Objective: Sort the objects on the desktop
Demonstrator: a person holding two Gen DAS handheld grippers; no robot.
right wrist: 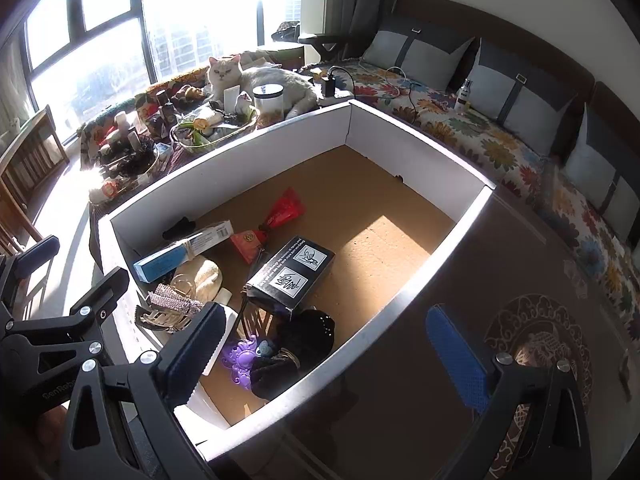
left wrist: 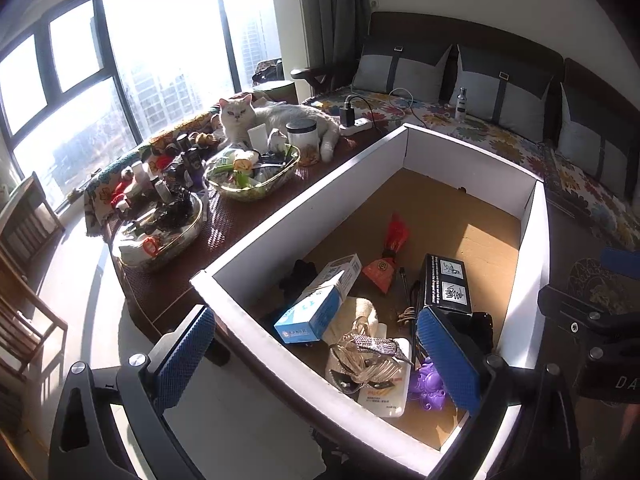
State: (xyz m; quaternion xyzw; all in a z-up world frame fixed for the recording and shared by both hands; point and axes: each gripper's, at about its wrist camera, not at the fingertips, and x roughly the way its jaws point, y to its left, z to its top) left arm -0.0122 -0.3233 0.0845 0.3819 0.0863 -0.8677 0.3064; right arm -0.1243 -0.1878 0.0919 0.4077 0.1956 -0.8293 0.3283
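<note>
A large white-walled cardboard box (left wrist: pixel 304 204) (right wrist: pixel 420 140) stands on the table. Inside lie a blue-and-white carton (left wrist: pixel 316 308) (right wrist: pixel 168 258), a black box (left wrist: pixel 446 280) (right wrist: pixel 294 276), a red pouch (left wrist: pixel 386 260) (right wrist: pixel 272 224), a sparkly hair clip (left wrist: pixel 372 354) (right wrist: pixel 172 308), a purple toy (left wrist: pixel 430 388) (right wrist: pixel 240 360) and a black pouch (right wrist: pixel 304 340). My left gripper (left wrist: pixel 316 360) is open and empty above the box's near corner. My right gripper (right wrist: pixel 320 356) is open and empty over the box's near right wall.
Two glass trays (left wrist: pixel 160 232) (left wrist: pixel 252 176) full of small items stand on the table left of the box. A white cat (left wrist: pixel 280 120) (right wrist: pixel 256 76) lies behind them. A floral-covered sofa (left wrist: pixel 520 140) (right wrist: pixel 520 140) runs along the right. A wooden chair (left wrist: pixel 24 240) stands at the left.
</note>
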